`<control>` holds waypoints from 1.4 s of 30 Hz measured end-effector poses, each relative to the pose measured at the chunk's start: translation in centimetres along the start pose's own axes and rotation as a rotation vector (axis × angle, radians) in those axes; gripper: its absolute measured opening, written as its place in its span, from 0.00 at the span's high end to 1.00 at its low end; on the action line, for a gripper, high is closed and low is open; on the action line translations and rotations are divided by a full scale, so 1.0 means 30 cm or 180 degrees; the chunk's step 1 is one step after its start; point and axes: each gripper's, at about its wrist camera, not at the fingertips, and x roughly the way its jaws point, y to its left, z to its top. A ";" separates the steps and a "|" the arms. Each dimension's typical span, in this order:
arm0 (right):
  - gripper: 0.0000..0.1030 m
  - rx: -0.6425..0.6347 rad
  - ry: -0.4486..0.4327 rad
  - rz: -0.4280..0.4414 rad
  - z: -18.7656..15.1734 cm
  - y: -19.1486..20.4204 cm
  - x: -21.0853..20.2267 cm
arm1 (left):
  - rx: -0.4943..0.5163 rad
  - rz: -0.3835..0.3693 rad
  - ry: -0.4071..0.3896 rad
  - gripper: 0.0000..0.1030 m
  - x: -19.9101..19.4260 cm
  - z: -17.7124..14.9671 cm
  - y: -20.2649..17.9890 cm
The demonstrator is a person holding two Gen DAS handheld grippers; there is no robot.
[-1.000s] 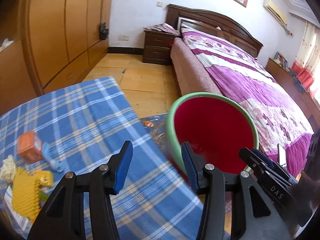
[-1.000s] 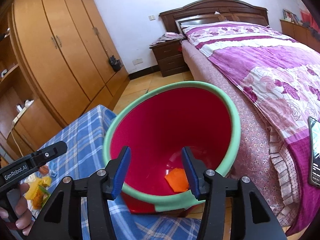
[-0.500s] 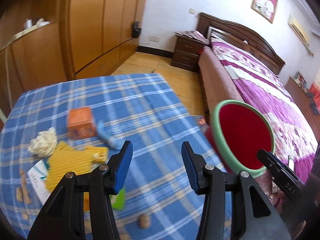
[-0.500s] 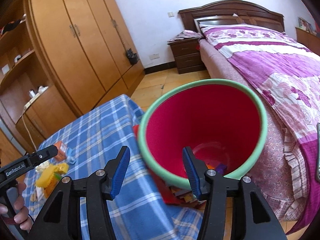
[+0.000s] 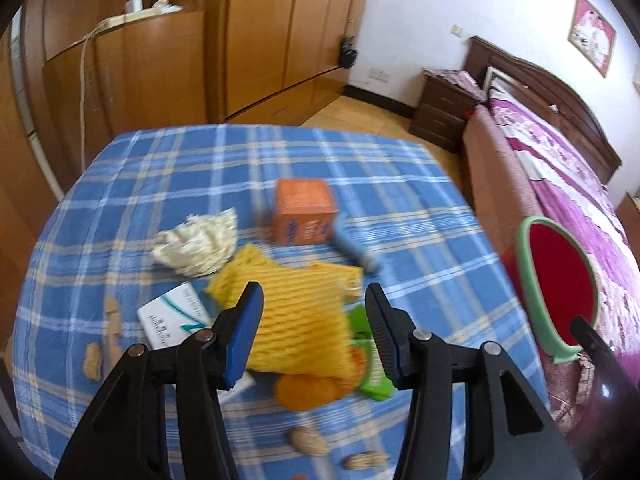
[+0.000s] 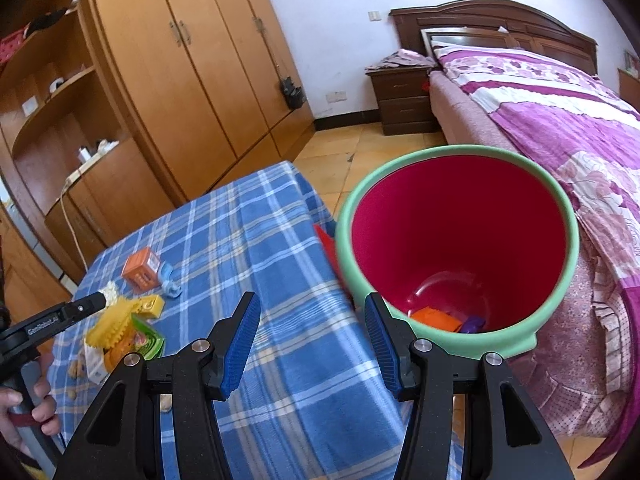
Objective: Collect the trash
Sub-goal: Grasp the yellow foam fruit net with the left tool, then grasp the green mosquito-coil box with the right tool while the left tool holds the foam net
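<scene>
Under yellow foam net (image 5: 298, 320), orange item (image 5: 306, 390) half hidden, blurred.

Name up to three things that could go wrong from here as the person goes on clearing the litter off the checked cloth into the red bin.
1. The yellow foam net overlaps the orange peel and green wrapper; the open left tool may drag them along.
2. Peanuts near the table edge could roll off.
3. The red bin stands beside the table, so a short release could miss it.
</scene>
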 end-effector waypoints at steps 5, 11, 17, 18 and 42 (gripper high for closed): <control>0.46 -0.0055 0.0056 0.0019 -0.012 0.027 0.010 | -0.0056 0.0167 0.0147 0.48 0.053 -0.029 0.049; 0.46 -0.0093 0.0118 0.0033 -0.023 0.045 0.026 | -0.0078 0.0199 0.0234 0.48 0.088 -0.053 0.057; 0.46 -0.0120 0.0151 0.0052 -0.029 0.053 0.032 | -0.0072 0.0377 0.0240 0.36 0.102 -0.056 0.063; 0.46 -0.0123 0.0157 0.0058 -0.031 0.054 0.033 | -0.0077 0.0389 0.0241 0.36 0.102 -0.056 0.065; 0.46 -0.0336 0.0440 0.0349 -0.056 0.158 0.103 | -0.0339 -0.0376 -0.0010 0.75 -0.013 -0.051 0.091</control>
